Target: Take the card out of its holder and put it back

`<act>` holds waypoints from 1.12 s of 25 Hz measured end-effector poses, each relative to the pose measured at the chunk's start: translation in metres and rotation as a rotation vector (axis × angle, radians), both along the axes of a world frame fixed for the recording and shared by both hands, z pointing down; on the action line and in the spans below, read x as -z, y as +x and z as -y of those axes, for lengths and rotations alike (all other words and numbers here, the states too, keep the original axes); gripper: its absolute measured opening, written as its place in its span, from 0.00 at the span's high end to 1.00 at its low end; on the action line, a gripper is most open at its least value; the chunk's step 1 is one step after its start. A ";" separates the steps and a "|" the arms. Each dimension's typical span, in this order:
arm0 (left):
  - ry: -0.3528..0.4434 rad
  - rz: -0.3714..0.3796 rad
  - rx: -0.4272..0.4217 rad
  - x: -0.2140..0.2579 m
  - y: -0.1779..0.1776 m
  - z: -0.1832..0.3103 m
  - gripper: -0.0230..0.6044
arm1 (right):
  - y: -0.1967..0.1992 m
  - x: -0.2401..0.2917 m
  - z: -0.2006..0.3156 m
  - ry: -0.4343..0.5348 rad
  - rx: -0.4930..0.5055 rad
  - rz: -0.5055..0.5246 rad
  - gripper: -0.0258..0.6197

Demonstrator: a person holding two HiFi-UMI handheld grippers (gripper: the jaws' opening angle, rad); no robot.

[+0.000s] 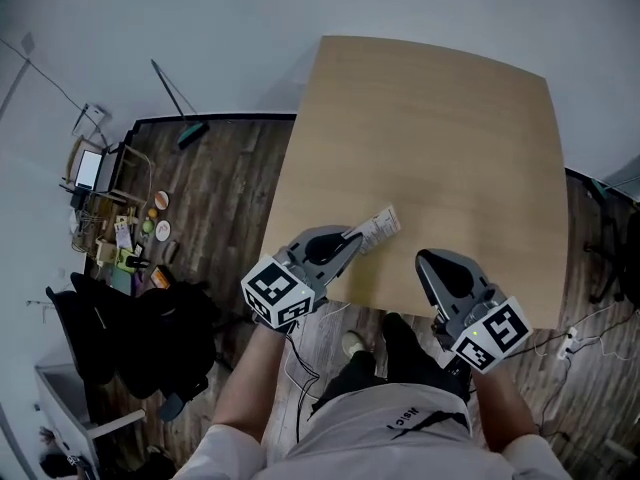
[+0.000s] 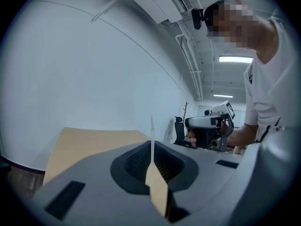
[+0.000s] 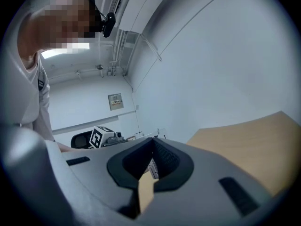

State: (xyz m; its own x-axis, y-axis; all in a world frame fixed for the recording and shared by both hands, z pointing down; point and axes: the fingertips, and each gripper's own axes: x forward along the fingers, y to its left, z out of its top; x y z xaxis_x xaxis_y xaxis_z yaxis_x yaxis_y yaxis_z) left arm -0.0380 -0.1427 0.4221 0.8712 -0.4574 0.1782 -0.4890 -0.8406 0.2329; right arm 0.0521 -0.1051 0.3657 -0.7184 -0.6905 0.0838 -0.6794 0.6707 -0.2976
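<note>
A thin white printed card sticks out over the near part of the tan table. My left gripper is shut on its near end. In the left gripper view the card stands edge-on between the pads. I cannot tell whether a holder is around it. My right gripper hovers at the table's near edge, to the right of the card and apart from it. Its jaws meet at the tip with nothing between them, as the right gripper view shows. Each gripper shows in the other's view: the right one, the left one's marker cube.
The table's near edge runs just under both grippers. The person's legs and shoe are below it. On the wooden floor to the left lie small cluttered items and a black pile. A cable lies at the right.
</note>
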 end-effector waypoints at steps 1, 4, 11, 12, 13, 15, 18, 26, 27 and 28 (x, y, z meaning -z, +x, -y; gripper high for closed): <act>-0.008 0.003 0.003 -0.011 0.000 0.005 0.92 | 0.001 -0.006 0.003 -0.010 0.004 0.000 0.94; -0.038 0.014 0.012 -0.043 -0.001 0.015 0.92 | 0.002 -0.025 0.010 -0.046 0.014 0.002 0.94; -0.075 0.049 -0.013 -0.104 0.004 0.029 0.92 | 0.011 -0.062 0.027 -0.118 0.018 0.016 0.94; -0.079 0.048 -0.013 -0.109 0.005 0.031 0.92 | 0.012 -0.067 0.028 -0.128 0.019 0.016 0.94; -0.083 0.046 -0.013 -0.113 0.005 0.033 0.92 | 0.013 -0.071 0.029 -0.137 0.020 0.014 0.94; -0.085 0.045 -0.020 -0.120 0.005 0.035 0.92 | 0.015 -0.079 0.031 -0.156 0.020 0.009 0.94; -0.089 0.052 -0.035 -0.130 0.008 0.036 0.92 | 0.020 -0.088 0.032 -0.181 0.017 0.000 0.94; -0.108 0.059 -0.040 -0.150 0.005 0.033 0.92 | 0.022 -0.100 0.040 -0.205 0.016 -0.011 0.94; -0.109 0.057 -0.040 -0.151 0.004 0.033 0.92 | 0.021 -0.100 0.040 -0.205 0.018 -0.011 0.94; -0.109 0.056 -0.040 -0.152 0.004 0.033 0.92 | 0.021 -0.101 0.040 -0.205 0.018 -0.012 0.94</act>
State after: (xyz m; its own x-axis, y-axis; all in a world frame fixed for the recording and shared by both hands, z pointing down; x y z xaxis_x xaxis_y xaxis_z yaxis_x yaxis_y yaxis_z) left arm -0.0341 -0.1759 0.5740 0.8755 -0.3982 0.2737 -0.4707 -0.8308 0.2970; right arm 0.0728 -0.1452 0.4665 -0.7290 -0.6449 0.2295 -0.6717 0.6093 -0.4214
